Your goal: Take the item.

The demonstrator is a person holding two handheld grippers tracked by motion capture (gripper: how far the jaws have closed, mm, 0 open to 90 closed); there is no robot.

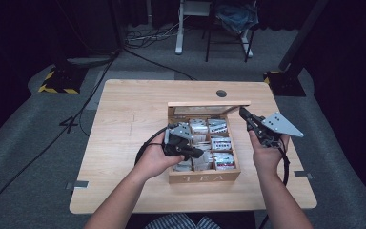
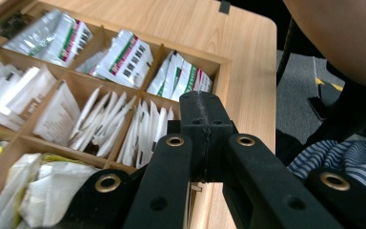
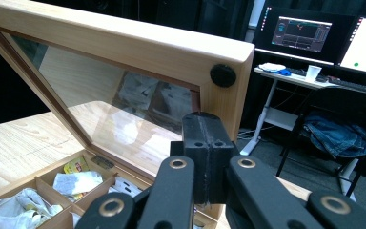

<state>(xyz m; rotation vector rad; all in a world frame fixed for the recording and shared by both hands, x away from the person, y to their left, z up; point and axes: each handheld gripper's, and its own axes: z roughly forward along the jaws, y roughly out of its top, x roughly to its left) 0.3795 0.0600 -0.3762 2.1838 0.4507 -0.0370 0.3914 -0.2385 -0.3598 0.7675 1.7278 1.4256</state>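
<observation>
Both pairs of jaws are closed and empty: the left gripper (image 1: 196, 152) hovers over the thin, light, crumply paper tea sachets (image 2: 106, 125) in the wooden compartment box (image 1: 204, 176) mid-table, best pinched by an upper edge, while the right gripper (image 1: 244, 114) rests beside the stiff, fragile glass-paned wooden lid (image 3: 124, 52).

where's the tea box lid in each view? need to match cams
High view: the lid stands open along the far edge of the tea box, centre.
Left gripper view: not in it.
Right gripper view: the lid crosses the upper left, glass pane below its wooden frame.
Shared landmark: the box's compartments of tea bags.
</observation>
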